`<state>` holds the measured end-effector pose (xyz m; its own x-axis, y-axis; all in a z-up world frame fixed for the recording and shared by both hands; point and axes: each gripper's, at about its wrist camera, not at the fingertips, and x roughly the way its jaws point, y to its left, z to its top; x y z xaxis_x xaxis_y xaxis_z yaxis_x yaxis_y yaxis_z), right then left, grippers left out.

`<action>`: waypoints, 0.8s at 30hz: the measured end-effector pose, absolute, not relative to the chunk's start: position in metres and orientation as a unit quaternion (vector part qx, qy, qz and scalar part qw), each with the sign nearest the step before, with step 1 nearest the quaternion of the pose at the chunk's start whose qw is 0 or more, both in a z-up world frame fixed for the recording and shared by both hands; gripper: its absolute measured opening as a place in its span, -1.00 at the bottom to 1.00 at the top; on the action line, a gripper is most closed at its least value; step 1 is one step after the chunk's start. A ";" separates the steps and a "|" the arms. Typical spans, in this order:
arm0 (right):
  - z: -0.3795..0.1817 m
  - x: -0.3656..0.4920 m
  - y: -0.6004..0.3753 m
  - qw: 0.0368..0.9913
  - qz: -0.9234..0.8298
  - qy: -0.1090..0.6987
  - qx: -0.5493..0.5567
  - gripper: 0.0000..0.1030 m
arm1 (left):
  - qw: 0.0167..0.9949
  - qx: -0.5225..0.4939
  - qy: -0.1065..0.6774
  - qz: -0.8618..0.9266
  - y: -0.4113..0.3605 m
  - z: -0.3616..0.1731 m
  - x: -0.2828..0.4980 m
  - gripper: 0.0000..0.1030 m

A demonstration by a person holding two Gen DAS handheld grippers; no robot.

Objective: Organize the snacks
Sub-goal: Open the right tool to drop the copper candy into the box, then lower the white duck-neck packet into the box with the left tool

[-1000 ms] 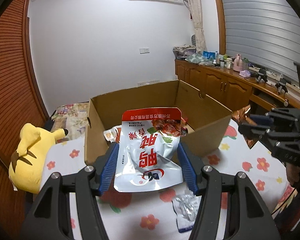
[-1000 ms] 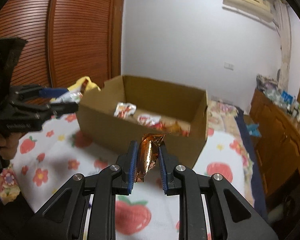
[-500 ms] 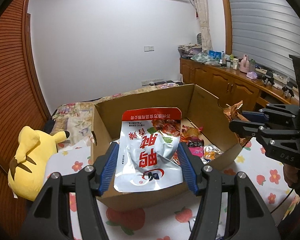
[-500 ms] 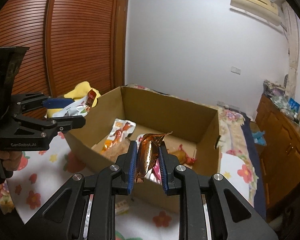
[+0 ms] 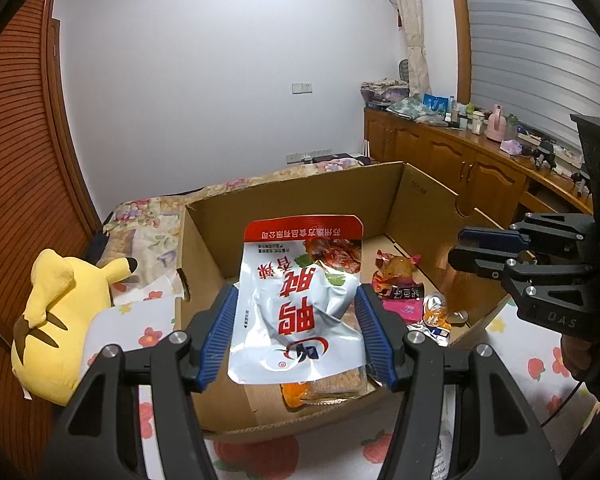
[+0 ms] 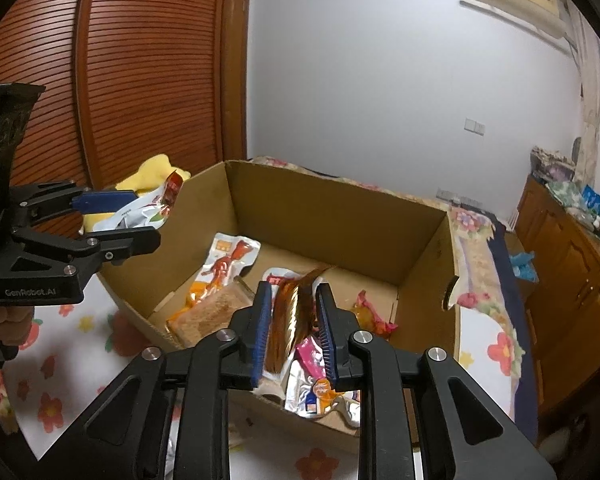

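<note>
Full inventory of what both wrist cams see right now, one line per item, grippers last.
cardboard box: 1, brown, open, on the flowered sheet
flowered sheet: 1, white with red flowers, under the box
loose snack packets: several, orange, pink, silver, on the box floor
plush toy: 1, yellow, left of the box
wooden cabinet: 1, brown, cluttered top, right wall
left gripper: shut on silver-and-red pouch, above the box
right gripper: shut on copper foil packet, above the box

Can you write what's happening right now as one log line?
left gripper: holds white pouch | right gripper: holds orange wrapper | both over cardboard box | release pending
</note>
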<state>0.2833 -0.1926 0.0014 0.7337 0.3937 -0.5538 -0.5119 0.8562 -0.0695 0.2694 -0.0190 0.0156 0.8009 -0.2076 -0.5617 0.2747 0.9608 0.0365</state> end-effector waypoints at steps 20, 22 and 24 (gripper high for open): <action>-0.006 0.283 -0.205 0.922 0.247 0.287 -0.082 -0.18 | 0.941 0.061 0.310 -0.124 -0.027 0.003 0.288 0.19; -0.006 0.282 -0.205 0.922 0.247 0.287 -0.082 -0.17 | 0.940 0.060 0.311 -0.125 -0.027 0.004 0.288 0.19; -0.007 0.282 -0.205 0.922 0.247 0.287 -0.083 -0.16 | 0.941 0.061 0.310 -0.124 -0.027 0.004 0.288 0.20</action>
